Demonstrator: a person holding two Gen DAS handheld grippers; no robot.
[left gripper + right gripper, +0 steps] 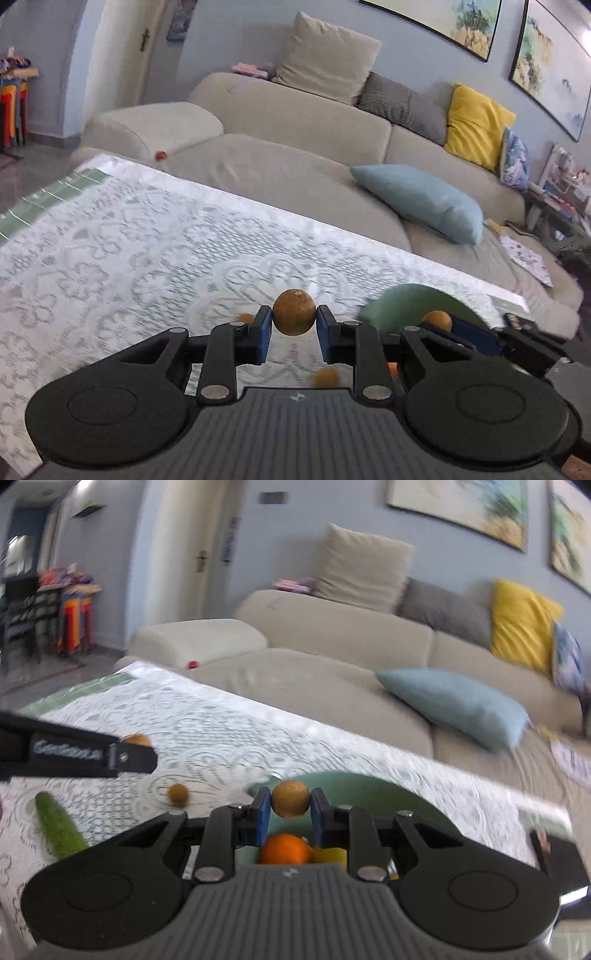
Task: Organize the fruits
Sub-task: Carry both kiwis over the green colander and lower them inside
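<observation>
My left gripper (294, 314) is shut on a small round brown fruit (294, 312) and holds it above the lace tablecloth. My right gripper (290, 800) is shut on a similar brown fruit (290, 798) above the green bowl (369, 786). The bowl holds an orange (283, 849) and something yellow (328, 854). In the left wrist view the bowl (406, 302) lies to the right, with the right gripper and its fruit (437, 319) over it. Loose brown fruits lie on the cloth (327, 377) (178, 794). The left gripper's arm (74, 755) shows at the left of the right wrist view.
A green cucumber (59, 827) lies on the cloth at the left. The table's far edge (332, 723) borders a beige sofa (332, 657) with a blue cushion (458, 705). A dark object (554, 853) sits at the table's right end.
</observation>
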